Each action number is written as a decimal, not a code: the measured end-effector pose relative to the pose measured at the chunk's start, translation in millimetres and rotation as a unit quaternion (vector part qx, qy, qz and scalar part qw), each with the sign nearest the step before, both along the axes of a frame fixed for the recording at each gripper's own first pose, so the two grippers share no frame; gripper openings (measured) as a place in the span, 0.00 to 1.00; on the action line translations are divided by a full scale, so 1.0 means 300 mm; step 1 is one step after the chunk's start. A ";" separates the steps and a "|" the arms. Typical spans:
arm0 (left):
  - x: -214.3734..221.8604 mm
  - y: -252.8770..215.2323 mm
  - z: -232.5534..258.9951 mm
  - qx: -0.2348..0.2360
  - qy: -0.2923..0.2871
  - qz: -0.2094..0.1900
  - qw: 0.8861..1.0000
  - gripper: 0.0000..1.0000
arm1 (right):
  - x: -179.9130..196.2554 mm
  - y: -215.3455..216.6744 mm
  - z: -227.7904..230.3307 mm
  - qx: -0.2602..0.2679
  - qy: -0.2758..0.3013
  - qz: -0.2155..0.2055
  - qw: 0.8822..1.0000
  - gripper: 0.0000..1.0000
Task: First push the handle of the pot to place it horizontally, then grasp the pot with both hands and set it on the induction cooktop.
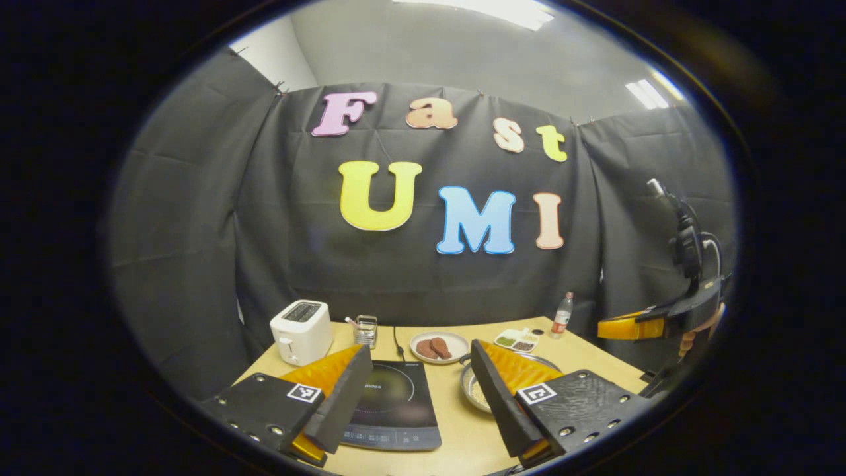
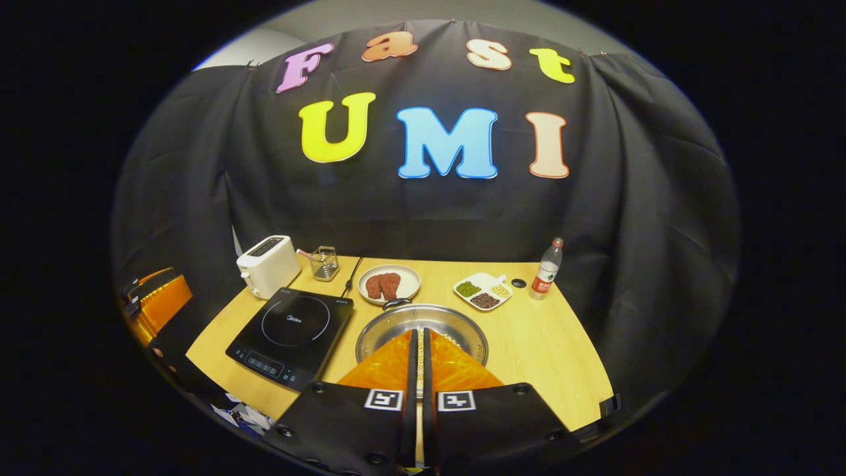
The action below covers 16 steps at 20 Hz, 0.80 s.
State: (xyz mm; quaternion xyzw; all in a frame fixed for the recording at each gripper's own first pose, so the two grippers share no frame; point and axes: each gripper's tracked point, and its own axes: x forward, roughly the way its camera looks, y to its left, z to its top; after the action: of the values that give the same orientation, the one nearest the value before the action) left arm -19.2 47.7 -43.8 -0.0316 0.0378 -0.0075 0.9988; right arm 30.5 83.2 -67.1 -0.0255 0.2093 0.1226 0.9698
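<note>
Two claws hang above the wooden surface (image 2: 529, 344): the left claw (image 1: 416, 390) gapes wide over the cooktop (image 2: 291, 337), the right claw (image 2: 420, 370) nearly closed (holding nothing) over the pot (image 2: 396, 320). That pot sits just right of the cooktop, its handle (image 2: 396, 303) pointing toward the plate (image 2: 390, 284).

The pot (image 2: 423, 324) is shiny silver metal. The induction cooktop (image 2: 291, 336) has a smooth, glossy black glass top. The table (image 2: 548, 344) looks like pale wood with a flat, smooth face. The toaster (image 2: 268, 264) is white plastic with a soft shine. The water bottle (image 2: 546, 270) is clear plastic. The gripper fingers (image 1: 344, 396) look matt black, with ribbed orange sides.
</note>
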 end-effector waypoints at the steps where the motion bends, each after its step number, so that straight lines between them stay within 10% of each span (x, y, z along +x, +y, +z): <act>1: -0.011 0.003 -0.003 0.000 0.001 -0.001 1.000 0.88 | -0.005 0.019 -0.010 0.001 0.009 0.013 1.000 0.03; 16: 0.033 -0.030 -0.041 0.030 0.036 0.040 0.998 0.92 | -0.015 0.109 -0.375 0.045 0.196 0.104 0.974 0.02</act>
State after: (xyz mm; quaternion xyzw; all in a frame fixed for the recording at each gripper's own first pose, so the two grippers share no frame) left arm -9.3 38.7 -56.2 -0.0032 0.0726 0.0345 0.9968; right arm 26.0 115.7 -179.5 0.0216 0.3860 0.2344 0.8919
